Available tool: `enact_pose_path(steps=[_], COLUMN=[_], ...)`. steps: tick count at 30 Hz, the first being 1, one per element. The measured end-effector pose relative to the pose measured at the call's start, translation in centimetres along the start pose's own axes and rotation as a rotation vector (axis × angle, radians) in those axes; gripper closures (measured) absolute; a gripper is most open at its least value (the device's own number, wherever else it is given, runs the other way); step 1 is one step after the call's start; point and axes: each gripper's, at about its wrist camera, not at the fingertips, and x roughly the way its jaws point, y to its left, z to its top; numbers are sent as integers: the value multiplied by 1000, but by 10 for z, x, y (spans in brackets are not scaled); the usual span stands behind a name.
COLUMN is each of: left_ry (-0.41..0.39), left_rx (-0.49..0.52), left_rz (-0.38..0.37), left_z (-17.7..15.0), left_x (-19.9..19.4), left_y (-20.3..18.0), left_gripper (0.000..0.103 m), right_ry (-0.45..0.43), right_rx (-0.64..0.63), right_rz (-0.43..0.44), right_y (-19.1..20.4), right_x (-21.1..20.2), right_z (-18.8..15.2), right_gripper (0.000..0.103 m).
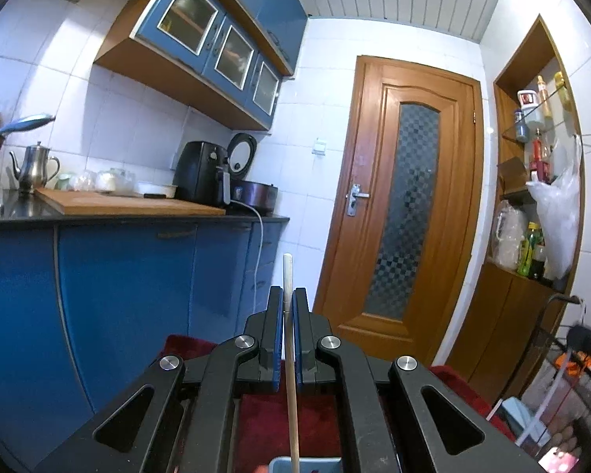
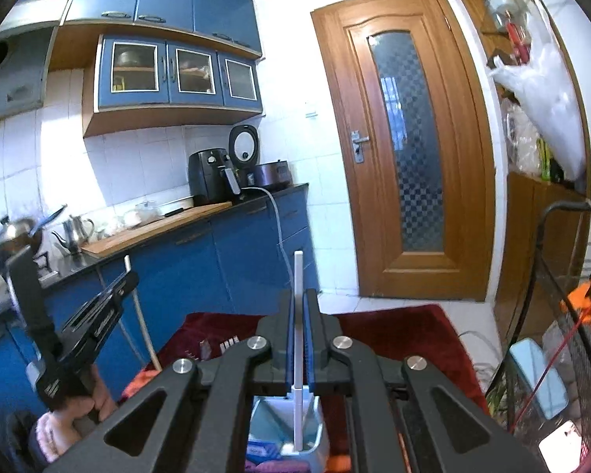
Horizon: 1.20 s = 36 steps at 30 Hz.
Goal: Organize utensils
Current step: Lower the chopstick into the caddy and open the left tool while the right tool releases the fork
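My left gripper (image 1: 288, 295) is shut on a pale wooden chopstick (image 1: 289, 354) that stands upright between its blue pads, its lower end over a light blue holder (image 1: 307, 465) at the bottom edge. My right gripper (image 2: 298, 295) is shut on a white chopstick (image 2: 298, 354), also upright, with its lower end inside the light blue holder (image 2: 315, 425). The left gripper (image 2: 128, 276) shows at the left of the right wrist view, holding the wooden chopstick (image 2: 145, 331). Both are raised above a dark red cloth (image 2: 394, 327).
A blue kitchen counter (image 1: 138, 216) with a cutting board (image 1: 130, 205), kettle (image 1: 33, 169), air fryer (image 1: 201, 173) and rice cooker runs along the left. A wooden door (image 1: 406, 205) is ahead. Shelves (image 1: 532, 157) and a black wire rack (image 2: 563, 315) are on the right.
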Motion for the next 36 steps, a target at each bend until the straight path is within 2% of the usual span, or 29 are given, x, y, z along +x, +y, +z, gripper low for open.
enact_pose_path(steps=[15,17,19,22,24,26,36], left_ry=[165,188,203,222,233,247,284], left_rx=[-20,-20,-22,-16,-18,-24,-32], left_rz=[-85,-98,-101,-109,-109,-114,-127], left_z=[-40,-42,-44,-45,-45,-45,-32], left_x=[6,6,4,0,-5,-8,-50], left_y=[3,3,2,1,1,1,3], left_gripper=[99,99,98,89,77,74,74], right_ry=[199,204,204,179,163,146,121], right_rx=[36,52,65,74,72,72,95], right_rz=[46,55,71,93,97,99,95], right_y=[-6,-8,-10,-11,-10,-10,-8], right_x=[45,45,44,34,29,20,-29], right_z=[-41,-43,-43,-41,-38,-35,-32], right_gripper=[96,96,87,76,74,73,72])
